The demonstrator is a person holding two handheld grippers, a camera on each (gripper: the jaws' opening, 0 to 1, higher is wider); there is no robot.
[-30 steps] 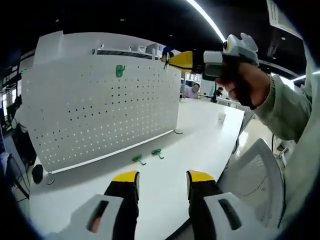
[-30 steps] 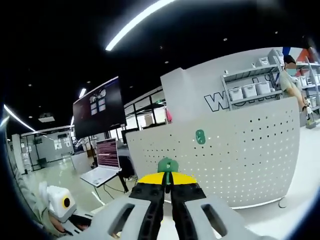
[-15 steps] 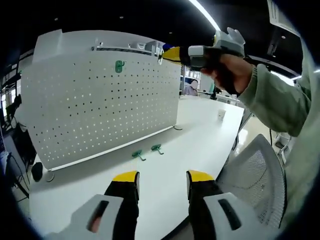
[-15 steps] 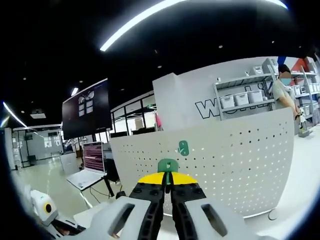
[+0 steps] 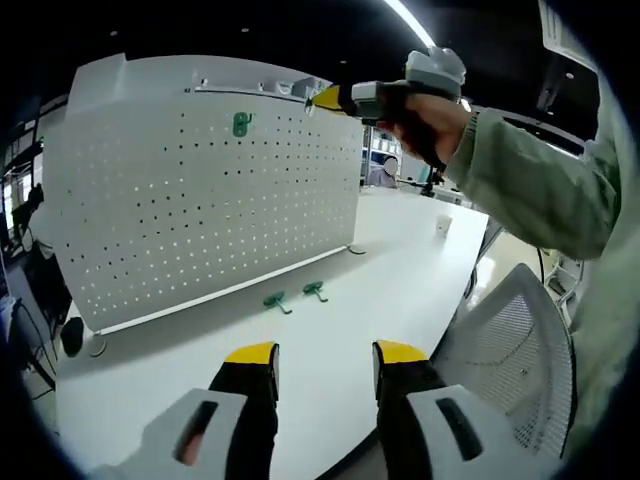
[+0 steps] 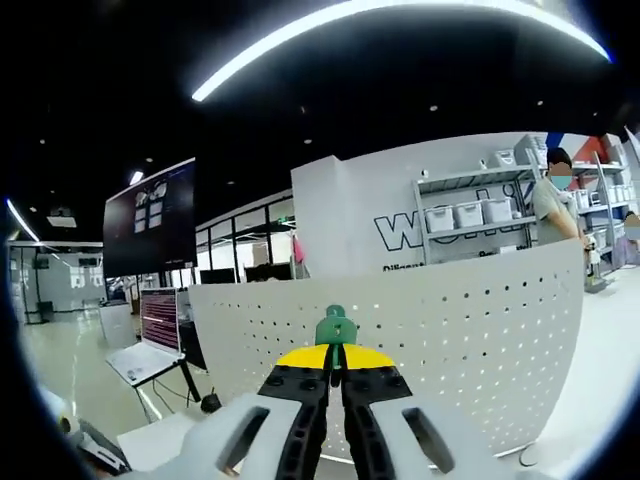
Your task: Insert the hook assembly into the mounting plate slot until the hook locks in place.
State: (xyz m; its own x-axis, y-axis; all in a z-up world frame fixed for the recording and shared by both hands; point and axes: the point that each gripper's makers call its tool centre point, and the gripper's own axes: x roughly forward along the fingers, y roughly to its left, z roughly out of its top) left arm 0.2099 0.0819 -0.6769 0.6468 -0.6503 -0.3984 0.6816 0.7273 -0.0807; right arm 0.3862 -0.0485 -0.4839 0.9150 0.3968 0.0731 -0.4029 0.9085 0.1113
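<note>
A white pegboard plate (image 5: 200, 190) stands upright on the white table, and one green hook (image 5: 240, 123) sits mounted near its top edge. Two more green hooks (image 5: 276, 300) (image 5: 315, 291) lie on the table at its foot. My left gripper (image 5: 325, 365) hovers open above the near tabletop, nothing between its fingers. Seen in the left gripper view, my right gripper (image 5: 312, 97) is held high by the plate's top right. In the right gripper view it (image 6: 335, 352) is shut on a green hook (image 6: 336, 328), facing the pegboard plate (image 6: 440, 340), and that hook hides the mounted one.
A white mesh chair (image 5: 510, 360) stands to the right of the table edge. A small white cup (image 5: 443, 234) sits far back on the table. Behind the plate are shelves with bins (image 6: 465, 215), a person (image 6: 553, 200) and a laptop (image 6: 145, 360).
The right gripper has risen and moved left along the plate's top, toward the mounted hook. In its view the mounted hook slid behind the held one. The left gripper has stayed put.
</note>
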